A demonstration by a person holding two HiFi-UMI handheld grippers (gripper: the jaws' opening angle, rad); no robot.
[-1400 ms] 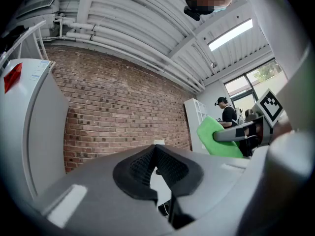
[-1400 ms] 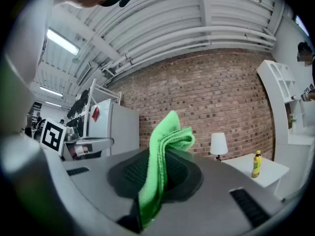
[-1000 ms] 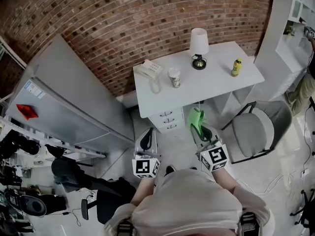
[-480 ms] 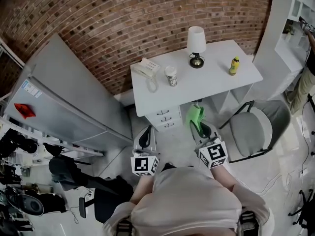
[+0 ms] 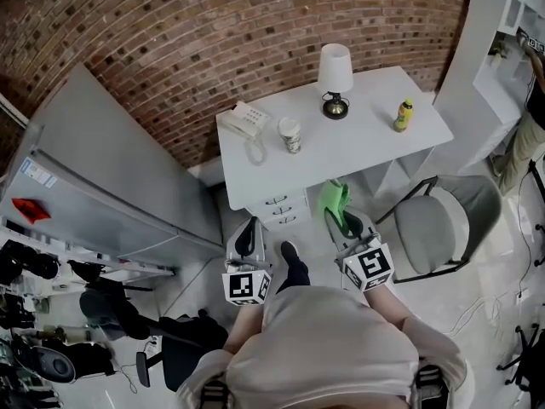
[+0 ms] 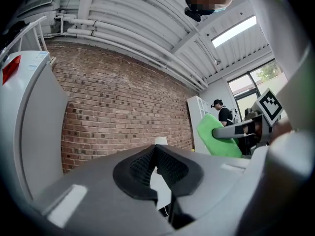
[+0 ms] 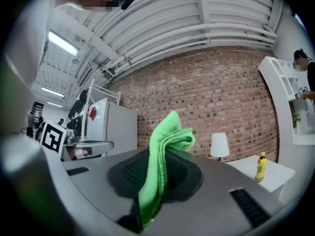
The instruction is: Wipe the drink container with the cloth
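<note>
A small yellow drink bottle (image 5: 402, 116) stands near the right end of the white desk (image 5: 358, 147); the right gripper view shows the bottle (image 7: 260, 167) on the desk's corner. My right gripper (image 5: 343, 216) is shut on a folded green cloth (image 5: 333, 198), which sticks up out of the jaws as the cloth (image 7: 162, 161). My left gripper (image 5: 248, 237) is shut with nothing between its pads, short of the desk's drawers. A paper cup (image 5: 290, 135) stands mid-desk. Both grippers are well short of the bottle.
On the desk stand a white lamp (image 5: 335, 79) and a white telephone (image 5: 244, 123). A grey office chair (image 5: 443, 224) stands right of me, a grey cabinet (image 5: 94, 177) to the left. White shelves (image 5: 502, 66) and a person (image 5: 532, 135) are at the far right.
Both grippers have moved forward toward the desk, with the green cloth still in the right one. A foot has come into view between them.
</note>
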